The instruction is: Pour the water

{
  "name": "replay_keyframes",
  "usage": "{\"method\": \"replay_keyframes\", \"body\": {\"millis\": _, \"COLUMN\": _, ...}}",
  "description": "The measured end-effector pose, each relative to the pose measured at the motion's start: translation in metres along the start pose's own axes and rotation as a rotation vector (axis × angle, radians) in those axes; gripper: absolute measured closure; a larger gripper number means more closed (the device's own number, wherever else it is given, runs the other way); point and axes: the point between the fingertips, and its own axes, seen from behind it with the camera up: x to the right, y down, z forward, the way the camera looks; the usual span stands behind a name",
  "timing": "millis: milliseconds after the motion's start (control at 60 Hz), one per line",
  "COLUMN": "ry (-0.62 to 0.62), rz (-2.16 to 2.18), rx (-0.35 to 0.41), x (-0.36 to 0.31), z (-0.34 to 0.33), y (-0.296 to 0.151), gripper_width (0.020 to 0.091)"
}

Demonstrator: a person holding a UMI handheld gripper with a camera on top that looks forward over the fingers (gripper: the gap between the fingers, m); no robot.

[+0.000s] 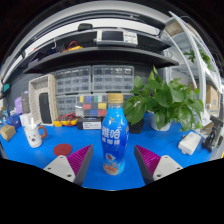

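A blue drink bottle with an orange cap and a white-and-orange label stands upright on the blue tabletop. It stands between my two fingers, with a gap on each side. My gripper is open, and its magenta pads flank the bottle's lower half without touching it. A white mug stands on the tabletop to the left, well beyond the left finger. A small red round lid or dish lies flat near the left finger.
A green potted plant stands to the right behind the bottle. A white block lies at the right. Drawer units and a shelf line the back, with small coloured items before them.
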Motion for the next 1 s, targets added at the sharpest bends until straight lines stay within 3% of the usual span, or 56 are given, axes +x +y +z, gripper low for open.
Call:
{"method": "replay_keyframes", "body": {"millis": 133, "ry": -0.011, "rz": 0.020, "rx": 0.044, "x": 0.005, "z": 0.037, "y": -0.011, "gripper_width": 0.0311}}
{"method": "replay_keyframes", "body": {"millis": 217, "ry": -0.022, "rz": 0.035, "rx": 0.066, "x": 0.003, "z": 0.053, "y": -0.017, "gripper_width": 0.0444}}
{"method": "replay_keyframes", "body": {"millis": 233, "ry": -0.020, "rz": 0.031, "rx": 0.067, "x": 0.003, "z": 0.055, "y": -0.017, "gripper_width": 0.0432}}
{"method": "replay_keyframes", "body": {"millis": 267, "ry": -0.017, "rz": 0.017, "rx": 0.066, "x": 0.004, "z": 0.060, "y": -0.015, "gripper_width": 0.0575}}
{"method": "replay_keyframes", "body": {"millis": 483, "ry": -0.001, "rz": -0.069, "rx": 0.085, "x": -0.004, "z": 0.061, "y": -0.018, "gripper_width": 0.0775}}
{"method": "replay_keyframes", "body": {"millis": 733, "ry": 0.009, "rz": -0.309, "rx": 0.069, "x": -0.032, "z": 0.066, "y": -0.026, "gripper_width": 0.0782}}
{"method": "replay_keyframes", "body": {"millis": 1000, "ry": -0.060, "rz": -0.745, "rx": 0.010, "x": -0.134, "z": 0.085, "y": -0.060, "gripper_width": 0.0780}}
